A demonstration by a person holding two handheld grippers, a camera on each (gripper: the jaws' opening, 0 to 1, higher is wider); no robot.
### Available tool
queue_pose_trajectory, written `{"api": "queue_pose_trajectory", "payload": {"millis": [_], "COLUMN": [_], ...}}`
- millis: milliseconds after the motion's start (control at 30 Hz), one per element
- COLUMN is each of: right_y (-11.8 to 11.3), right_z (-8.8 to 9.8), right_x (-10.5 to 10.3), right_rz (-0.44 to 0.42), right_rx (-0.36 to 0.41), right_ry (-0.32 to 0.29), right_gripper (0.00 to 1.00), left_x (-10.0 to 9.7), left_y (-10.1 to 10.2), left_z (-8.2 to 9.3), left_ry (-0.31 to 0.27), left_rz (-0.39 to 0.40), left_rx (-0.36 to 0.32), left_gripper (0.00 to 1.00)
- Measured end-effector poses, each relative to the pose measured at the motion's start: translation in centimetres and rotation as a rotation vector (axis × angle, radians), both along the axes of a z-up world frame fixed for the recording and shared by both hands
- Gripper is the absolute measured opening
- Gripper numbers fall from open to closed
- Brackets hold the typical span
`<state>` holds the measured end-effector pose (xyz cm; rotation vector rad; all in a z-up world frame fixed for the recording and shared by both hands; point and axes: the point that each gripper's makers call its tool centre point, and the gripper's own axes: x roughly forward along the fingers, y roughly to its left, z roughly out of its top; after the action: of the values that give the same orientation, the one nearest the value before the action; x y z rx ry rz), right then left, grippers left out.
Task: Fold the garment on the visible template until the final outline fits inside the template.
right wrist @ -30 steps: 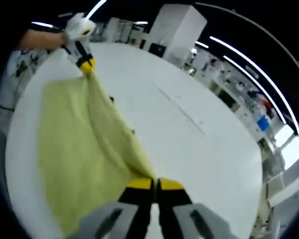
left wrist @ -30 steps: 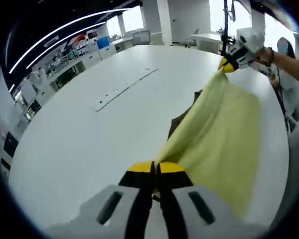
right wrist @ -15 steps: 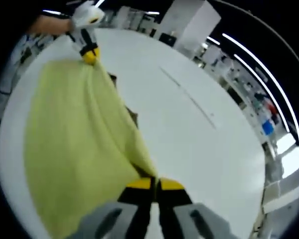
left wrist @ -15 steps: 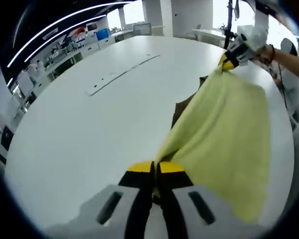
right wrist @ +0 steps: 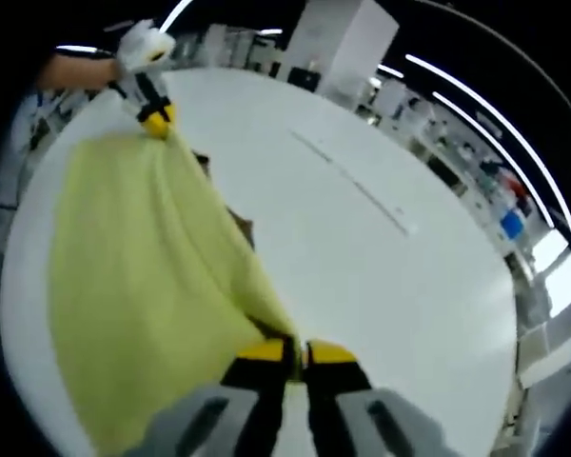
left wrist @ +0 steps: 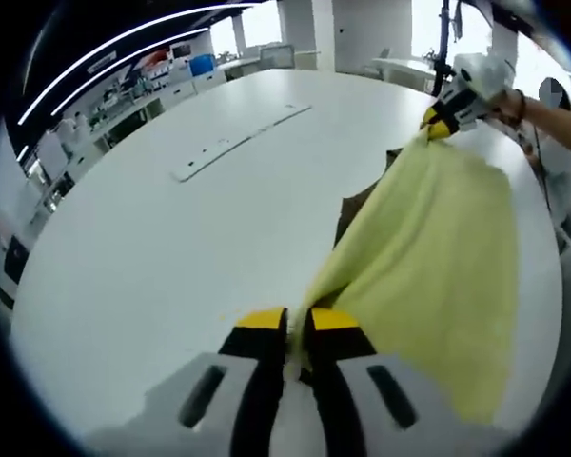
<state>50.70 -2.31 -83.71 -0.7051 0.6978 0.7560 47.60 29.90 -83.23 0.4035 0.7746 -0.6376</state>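
Big round white table (left wrist: 152,248) w/ a yellow cloth (left wrist: 438,276) held up over it. The cloth is stretched between the 2 tools, each one pinching a corner.

Left gripper view: the left gripper (left wrist: 294,320) comes up from the bottom. Its yellow tips are close together & clamped on a bunched corner of the cloth. The cloth spreads away to the right & up, wide & a bit saggy, hanging over the right side of the table. At the far top corner the right gripper (left wrist: 438,118) pinches the other end of the cloth, w/ a hand (left wrist: 500,95) behind it. A dark brown flat thing (left wrist: 354,205) peeks out from under the cloth's left edge, lying on the table. Can't tell what it is exactly. A long thin strip (left wrist: 243,143) w/ small marks lies on the table, well apart from the cloth, up & to the left.

Right gripper view: the right gripper (right wrist: 296,351) has its tips nearly together, clamped on the cloth (right wrist: 143,276) corner. The cloth fans out to the left & up. At the far end the left gripper (right wrist: 156,122) grips the other corner. A bit of the brown thing (right wrist: 240,227) shows by the cloth's right edge. The thin strip (right wrist: 352,183) runs across the table (right wrist: 381,286) to the right, well apart.

Shelves & lights sit far back in the room.
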Motion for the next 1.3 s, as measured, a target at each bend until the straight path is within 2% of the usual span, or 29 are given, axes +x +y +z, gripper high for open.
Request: {"api": "queue_pose_trajectory", "payload": {"millis": [167,267,333,433,600,700,833,1033,1100,1200,1300], "right_y": [-0.4,0.1,0.3,0.4,0.9,0.6,0.4,0.2,0.1,0.3,0.4], "right_z": [1.6,2.5,2.7,2.3,1.0,0.1,-0.5,-0.4,-0.4,-0.4,-0.5], "right_x": [0.1,-0.2,-0.5,-0.9,-1.8,-1.3,-0.6,-0.2,-0.1,-0.3,0.0], "right_rz": [-0.027,-0.02,-0.021,-0.005,0.05,0.044,0.03,0.015,0.012,0.01,0.006], "right_rx": [0.03,0.097,0.134,0.127,0.095,0.065,0.075,0.094,0.095,0.103,0.108], "right_ry": [-0.03,-0.023,-0.012,-0.003,0.015,0.011,0.026,0.032,0.036,0.044,0.052], "right_gripper": [0.16,0.17,0.19,0.24,0.21,0.2,0.18,0.16,0.16,0.14,0.13], "left_x": [0.0,-0.2,-0.7,-1.1,-1.4,-1.1,-1.0,-1.4,-1.5,-2.2,-2.5], "left_y": [1.0,1.5,1.0,0.8,0.2,0.5,0.8,1.2,1.2,0.6,0.8], "left_z": [1.3,1.8,2.1,1.4,0.6,0.1,-0.2,0.5,0.9,1.0,0.1], "left_ry": [-0.034,-0.044,-0.052,-0.047,-0.046,-0.04,-0.034,-0.063,-0.072,-0.057,-0.033], "left_rz": [0.005,-0.003,-0.031,-0.083,-0.134,-0.141,-0.147,-0.164,-0.156,-0.17,-0.18], "left_rx": [0.004,-0.02,-0.021,0.018,0.055,0.068,0.076,0.1,0.086,0.071,0.086], "left_gripper": [0.15,0.15,0.16,0.15,0.12,0.12,0.11,0.09,0.08,0.05,0.05]}}
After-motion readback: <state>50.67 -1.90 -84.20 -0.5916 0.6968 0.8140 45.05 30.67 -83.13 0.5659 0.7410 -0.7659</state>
